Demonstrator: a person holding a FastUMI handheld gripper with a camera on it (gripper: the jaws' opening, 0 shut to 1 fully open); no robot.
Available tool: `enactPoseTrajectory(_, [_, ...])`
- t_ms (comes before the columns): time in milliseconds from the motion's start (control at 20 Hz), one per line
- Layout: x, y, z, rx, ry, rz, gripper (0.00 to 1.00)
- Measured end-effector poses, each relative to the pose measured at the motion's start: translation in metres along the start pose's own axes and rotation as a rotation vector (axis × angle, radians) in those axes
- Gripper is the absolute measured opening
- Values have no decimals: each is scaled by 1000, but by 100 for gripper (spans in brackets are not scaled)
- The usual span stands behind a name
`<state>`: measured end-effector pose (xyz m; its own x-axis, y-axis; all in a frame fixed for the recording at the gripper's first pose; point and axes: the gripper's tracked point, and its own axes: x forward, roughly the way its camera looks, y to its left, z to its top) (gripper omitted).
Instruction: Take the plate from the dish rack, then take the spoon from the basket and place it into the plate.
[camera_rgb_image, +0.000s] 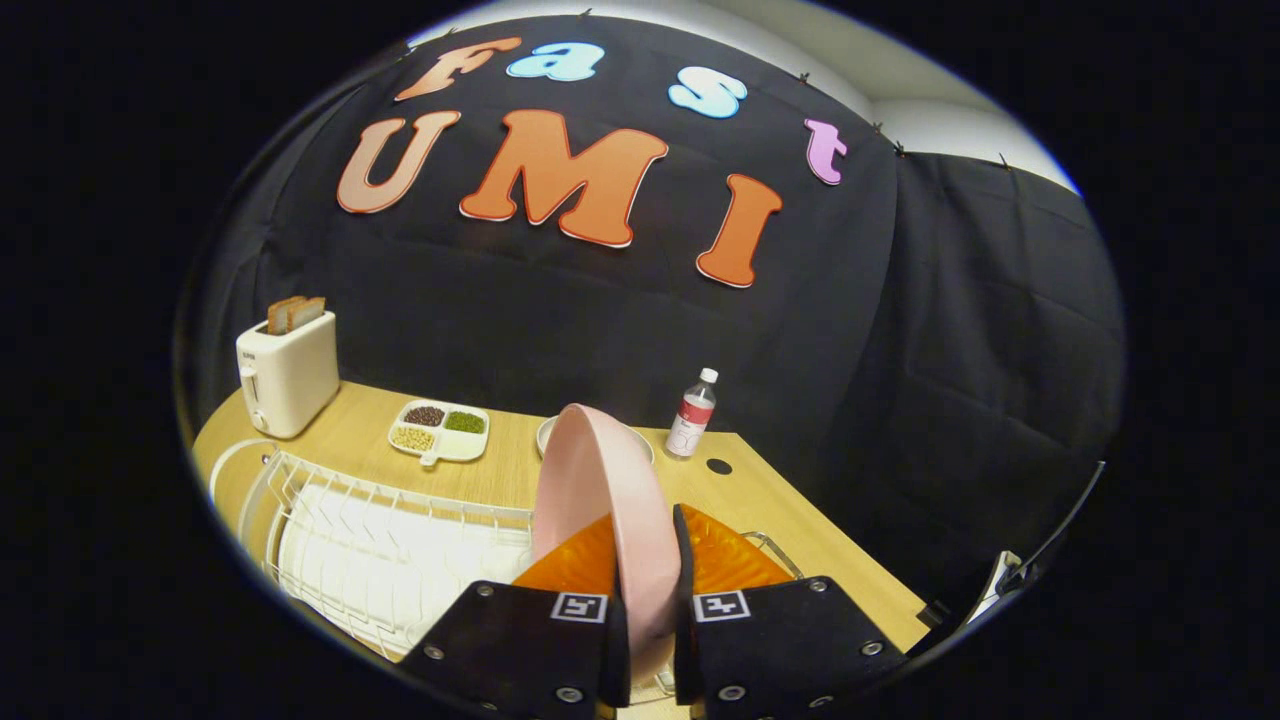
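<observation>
Gripper (650, 610) clamping pink plate (600, 480), labelled bottle (692, 415)

- My gripper (650, 600) is clamped on the pink plate (610, 500), which stands on edge and blocks what lies straight ahead.
- Below me the white dish rack (380, 550) fills the bench's (780, 510) near left part.
- Toaster (287, 375) at the far left corner, divided dish (440, 432) and bottle (692, 412) along the back edge (well apart).
- Bare wood right of the plate gives me room.
</observation>
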<state>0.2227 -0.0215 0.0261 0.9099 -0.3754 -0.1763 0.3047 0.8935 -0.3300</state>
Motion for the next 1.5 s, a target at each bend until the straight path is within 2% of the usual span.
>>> enactPoseTrajectory(250, [-35, -9, 10, 46, -37, 55, 17])
enactPoseTrajectory(600, [-107, -18, -17, 171, -34, 220, 17])
enactPoseTrajectory(700, [-126, -25, -29, 191, -38, 245, 17])
enactPoseTrajectory(1000, [-172, -26, -83, 317, 21, 354, 17])
enactPoseTrajectory(1250, [-186, -14, -143, 454, 128, 425, 17])
enactPoseTrajectory(1500, [-191, 0, -188, 651, 215, 476, 17])
